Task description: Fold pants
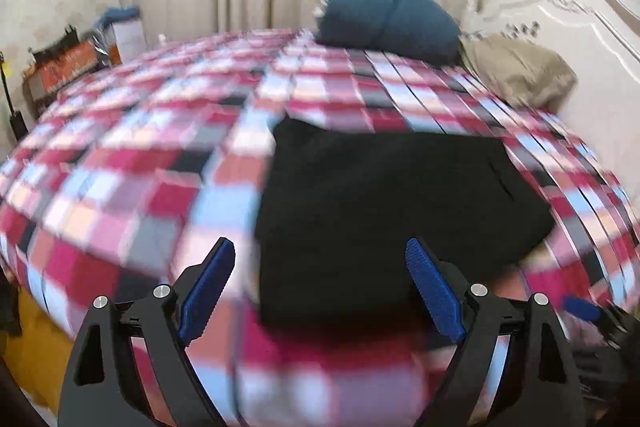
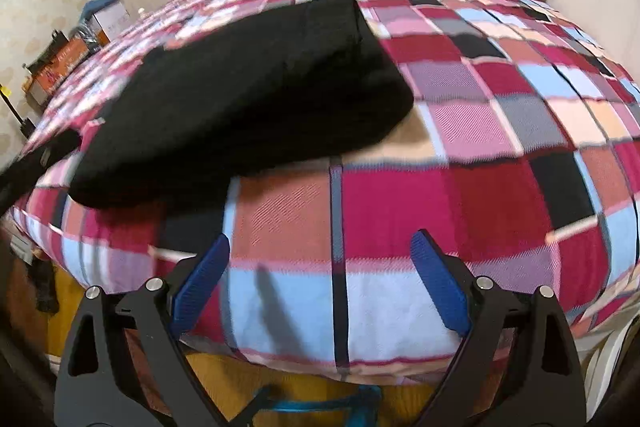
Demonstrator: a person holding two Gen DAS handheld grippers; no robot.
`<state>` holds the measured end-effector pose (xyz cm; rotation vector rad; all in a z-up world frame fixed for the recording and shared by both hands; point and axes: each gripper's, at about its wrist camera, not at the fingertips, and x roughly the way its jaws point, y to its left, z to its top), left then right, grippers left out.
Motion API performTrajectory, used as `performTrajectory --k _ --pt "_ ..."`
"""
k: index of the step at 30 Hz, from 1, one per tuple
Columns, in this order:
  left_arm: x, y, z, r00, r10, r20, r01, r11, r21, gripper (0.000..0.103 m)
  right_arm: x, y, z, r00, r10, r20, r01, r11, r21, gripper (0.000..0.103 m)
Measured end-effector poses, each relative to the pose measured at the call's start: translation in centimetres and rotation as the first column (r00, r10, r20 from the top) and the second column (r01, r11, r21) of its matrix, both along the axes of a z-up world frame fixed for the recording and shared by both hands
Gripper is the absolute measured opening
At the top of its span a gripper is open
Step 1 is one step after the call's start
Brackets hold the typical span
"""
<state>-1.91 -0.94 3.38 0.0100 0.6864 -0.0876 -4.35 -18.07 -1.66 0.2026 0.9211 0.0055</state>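
Black pants (image 1: pixel 384 211): folded flat on the plaid bed (image 1: pixel 132 155), twelve o'clock of the left gripper (image 1: pixel 320 263)
Left jaws: spread wide, nothing between
Right gripper (image 2: pixel 320 255): jaws wide, empty; pants at eleven o'clock

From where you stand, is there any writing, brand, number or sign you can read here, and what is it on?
No text can be read.
Orange box by the wall: pale print on its side, too blurred to read.
White box beside it: faint marks, too small to read.
Pants, bedspread, pillows, grippers: no writing in view.
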Motion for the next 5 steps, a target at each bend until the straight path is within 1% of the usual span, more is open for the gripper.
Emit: performTrajectory --k 2,4,5 --pt "3.8 1.9 0.8 0.999 0.030 0.021 -0.030 0.999 0.014 0.086 1.4 -0.9 2.0 1.000 0.017 0.025 -0.017 0.999 0.027 0.092" --pt "9.4 4.8 1.3 0.995 0.091 0.039 -0.092 0.995 0.032 0.087 3.8 -2.2 4.3 0.998 0.017 0.062 -0.020 0.999 0.043 0.092" --pt "11.3 5.8 1.3 0.993 0.113 0.047 -0.114 0.993 0.036 0.087 5.3 -3.1 5.5 0.996 0.013 0.085 -0.018 0.999 0.052 0.095"
